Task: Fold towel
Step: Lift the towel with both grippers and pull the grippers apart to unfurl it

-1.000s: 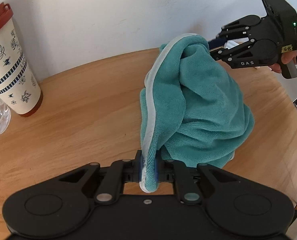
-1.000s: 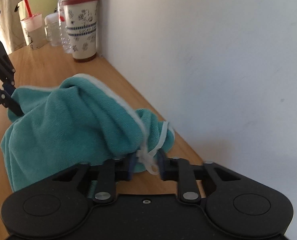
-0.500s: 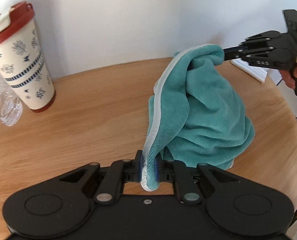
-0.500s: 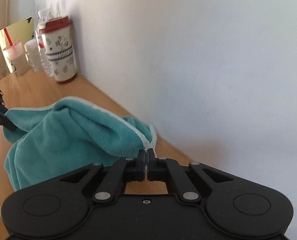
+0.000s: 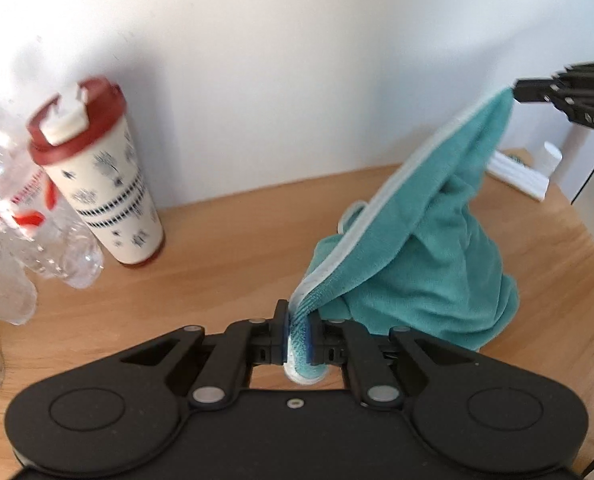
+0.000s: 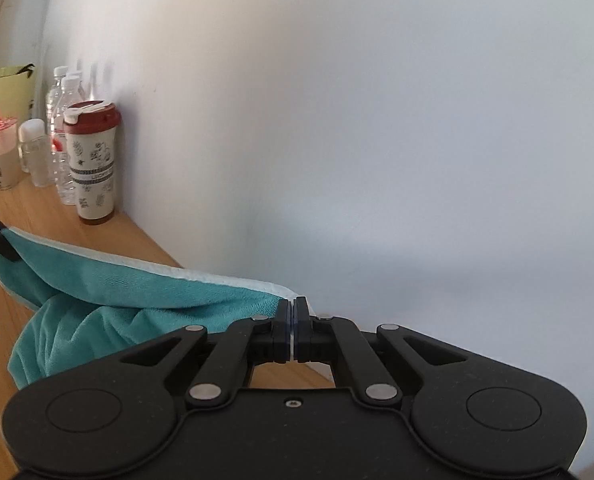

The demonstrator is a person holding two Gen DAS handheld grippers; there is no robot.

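- The teal towel [image 5: 425, 256] hangs between the two tools, its pale hemmed edge pulled into a nearly straight line from one corner to the other; the rest sags in a rumpled heap whose lower part rests on the wooden counter [image 5: 225, 240]
- The left hand-held gripper [image 5: 297, 340] is clamped on one bunched corner, a wad of cloth showing between its jaws; the right hand-held gripper [image 6: 293, 332] has its jaws pressed together on the thin hem at the opposite corner, raised higher, near the white wall [image 6: 377, 120]
- Progress, as I judge it: only the opening step is done, two corners found and one edge stretched; no fold is made; the cloth has yet to be shaken flat, laid out and doubled over
- Further out, a patterned cup with a red lid [image 5: 101, 172] and clear plastic bottles [image 5: 29, 220] stand by the wall, well apart from the towel; a white object [image 5: 525, 176] lies at the counter's far right, too unclear to name
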